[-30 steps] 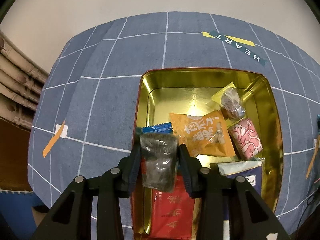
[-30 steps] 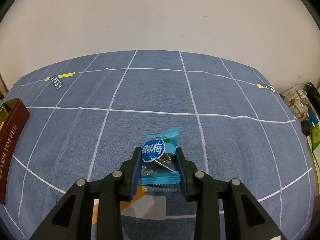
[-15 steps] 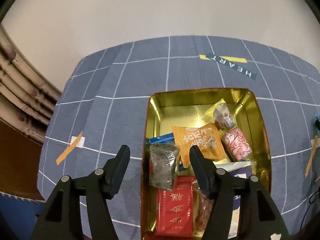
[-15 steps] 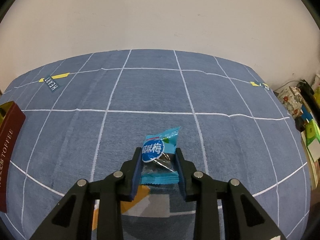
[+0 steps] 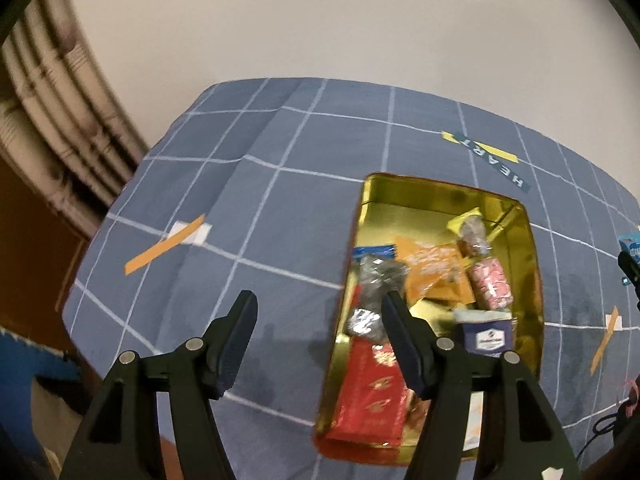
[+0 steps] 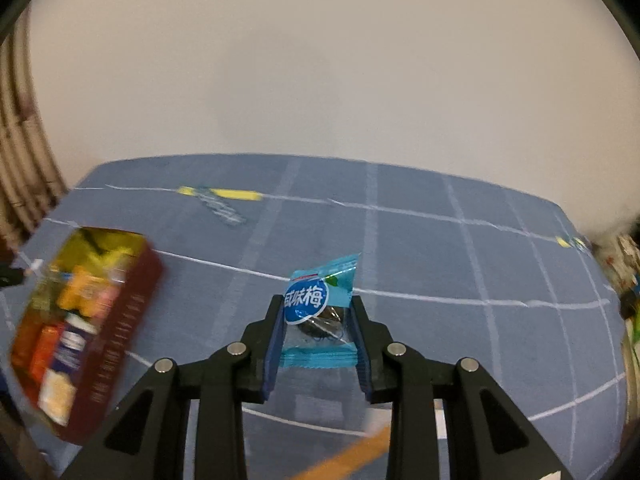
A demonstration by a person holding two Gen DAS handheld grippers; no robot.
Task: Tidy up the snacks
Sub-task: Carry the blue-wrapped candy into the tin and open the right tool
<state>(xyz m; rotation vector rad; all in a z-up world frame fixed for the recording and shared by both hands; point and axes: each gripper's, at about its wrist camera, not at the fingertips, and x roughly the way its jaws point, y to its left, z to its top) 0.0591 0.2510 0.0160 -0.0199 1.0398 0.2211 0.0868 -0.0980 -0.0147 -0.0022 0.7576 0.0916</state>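
A gold-lined tin (image 5: 440,196) with dark red walls lies open on the blue checked cloth, holding several snack packets. A clear grey packet (image 5: 376,288) lies at its left side, over a red packet (image 5: 372,392). My left gripper (image 5: 318,304) hovers above the tin's left rim, its jaws opening with nothing between them. My right gripper (image 6: 316,302) is shut on a blue plum-candy packet (image 6: 306,300), held above the cloth. In the right wrist view the tin (image 6: 120,312) is blurred at the left. The blue packet (image 5: 630,250) also shows at the left wrist view's right edge.
The blue checked cloth (image 5: 248,248) covers the whole table and bears orange tape strips (image 5: 166,246) and a HEART label (image 5: 494,160). A ribbed pale structure (image 5: 60,120) stands at the left. Small clutter (image 6: 624,264) sits past the table's right edge.
My left gripper opened, left the clear grey packet in the tin, and drew back up and left. My right gripper rose with the blue packet and swung toward the tin.
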